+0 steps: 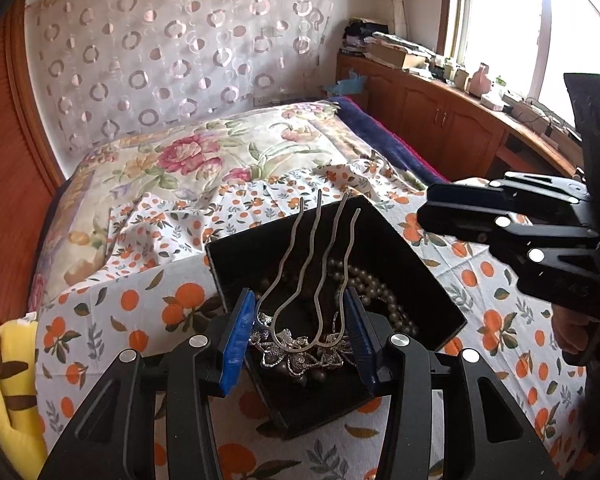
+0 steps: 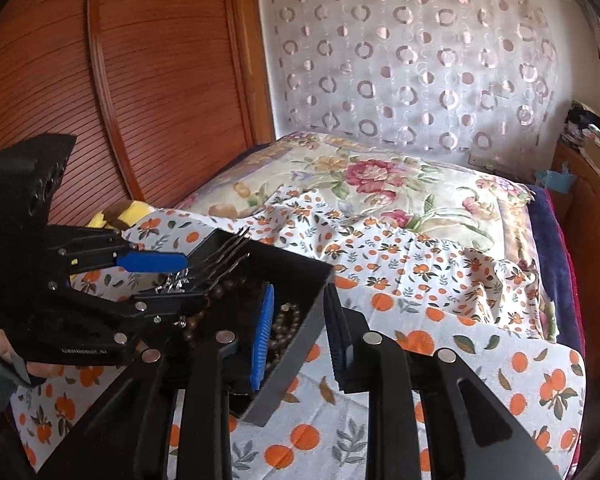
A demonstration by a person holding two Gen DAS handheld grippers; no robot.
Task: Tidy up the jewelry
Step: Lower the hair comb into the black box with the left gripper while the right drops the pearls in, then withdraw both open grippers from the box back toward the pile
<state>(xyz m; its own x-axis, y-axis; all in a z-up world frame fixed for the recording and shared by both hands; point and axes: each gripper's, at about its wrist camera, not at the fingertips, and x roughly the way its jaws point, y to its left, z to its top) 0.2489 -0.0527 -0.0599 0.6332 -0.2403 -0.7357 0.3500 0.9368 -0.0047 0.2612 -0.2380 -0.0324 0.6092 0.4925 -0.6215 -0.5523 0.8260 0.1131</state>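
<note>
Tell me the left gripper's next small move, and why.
Probably lower the silver hair comb into the black box and open. The left gripper holds its flowered head above the beads, prongs over the far rim.

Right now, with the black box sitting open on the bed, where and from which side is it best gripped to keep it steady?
Grip the black box by one side wall, coming down over the rim. The wall is thin and upright and the top is open, so one pad fits inside and one outside. The right claw straddles a wall this way, without pressing it.
</note>
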